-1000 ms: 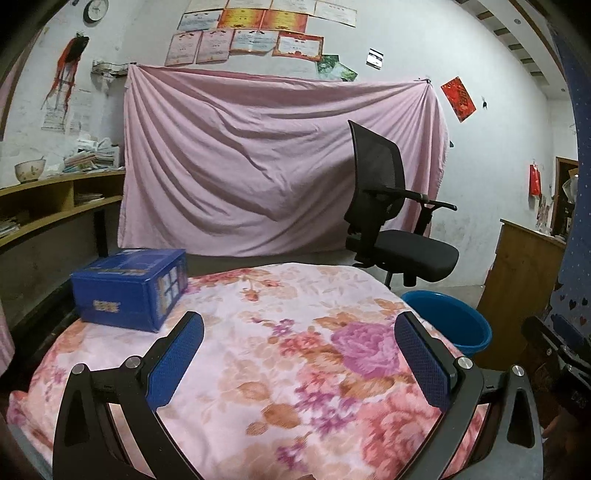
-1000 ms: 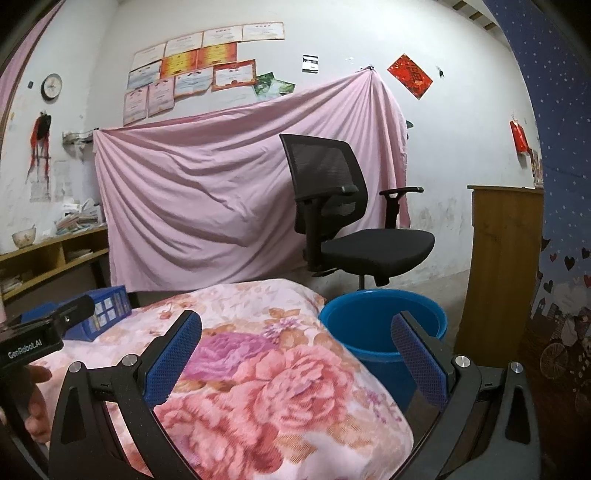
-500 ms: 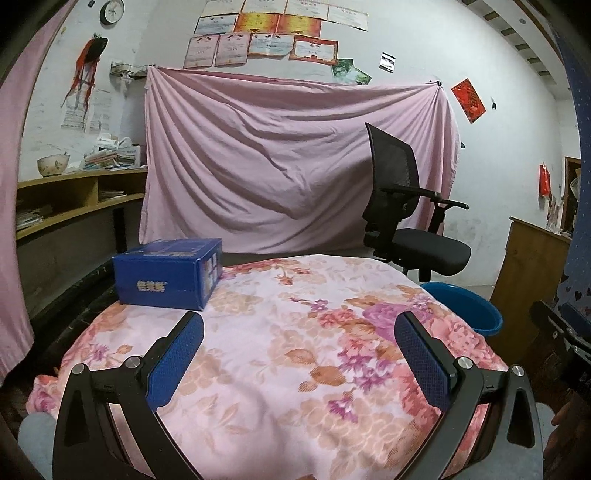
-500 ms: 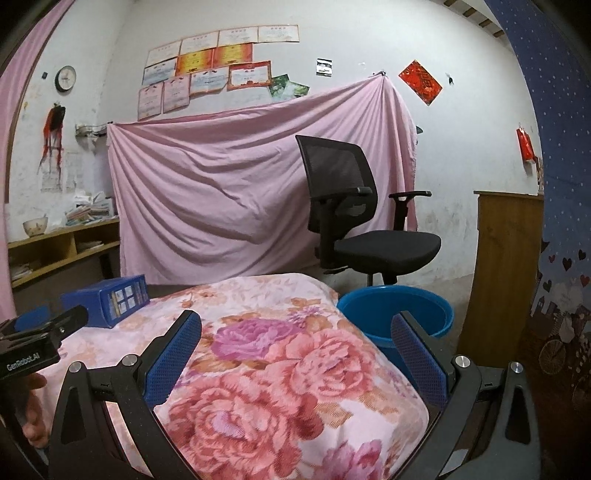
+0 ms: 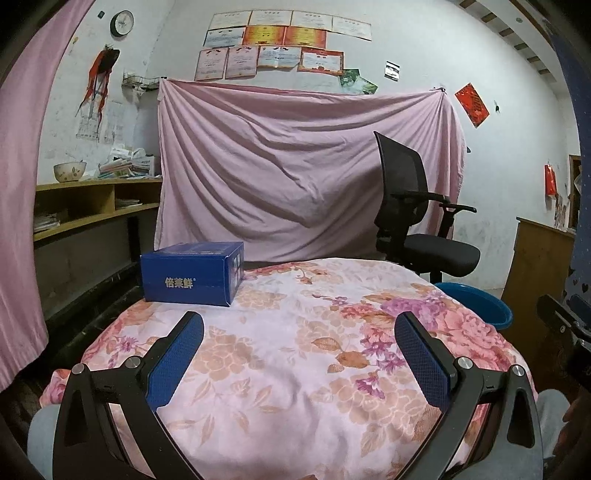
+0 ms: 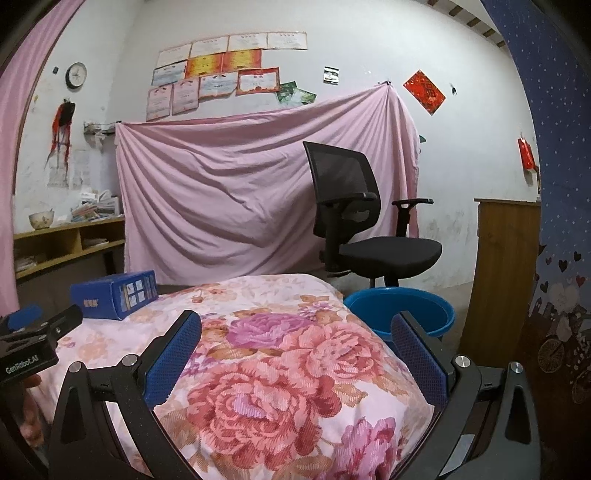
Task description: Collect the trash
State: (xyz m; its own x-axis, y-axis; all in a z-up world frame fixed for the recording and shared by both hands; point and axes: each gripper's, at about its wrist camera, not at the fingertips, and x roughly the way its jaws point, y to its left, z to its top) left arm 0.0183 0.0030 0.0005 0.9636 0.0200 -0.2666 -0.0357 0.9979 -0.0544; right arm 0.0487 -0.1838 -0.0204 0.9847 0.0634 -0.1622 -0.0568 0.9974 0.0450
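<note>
A blue carton (image 5: 192,273) printed with white Chinese characters, 倍莱鲜, sits at the far left edge of the table (image 5: 295,362), which is draped in a pink floral cloth. Its end panel, seen from your right wrist view (image 6: 114,295), carries a grid of small pictures too small to read.

Your left tool (image 5: 299,332) hangs low over the near side of the table with its blue-padded fingers (image 5: 177,358) spread wide and nothing between them; the carton lies ahead and to the left of the left finger, well apart from it. Your right tool (image 6: 295,332) is likewise spread wide and empty over the right corner of the table, the carton far off to its left. In that same view the body of your left tool (image 6: 26,350) shows at the left edge, marked "GenRobot.AI".

A blue basin (image 6: 400,310) stands on the floor just beside the right edge of the table, in front of a black office chair (image 6: 365,229). Behind hangs a pink sheet (image 5: 295,166) below rows of certificates (image 5: 273,48), their text unreadable. A round clock (image 5: 122,23) hangs high on the left, above a wooden shelf (image 5: 96,199) holding papers and a bowl (image 5: 70,171).
</note>
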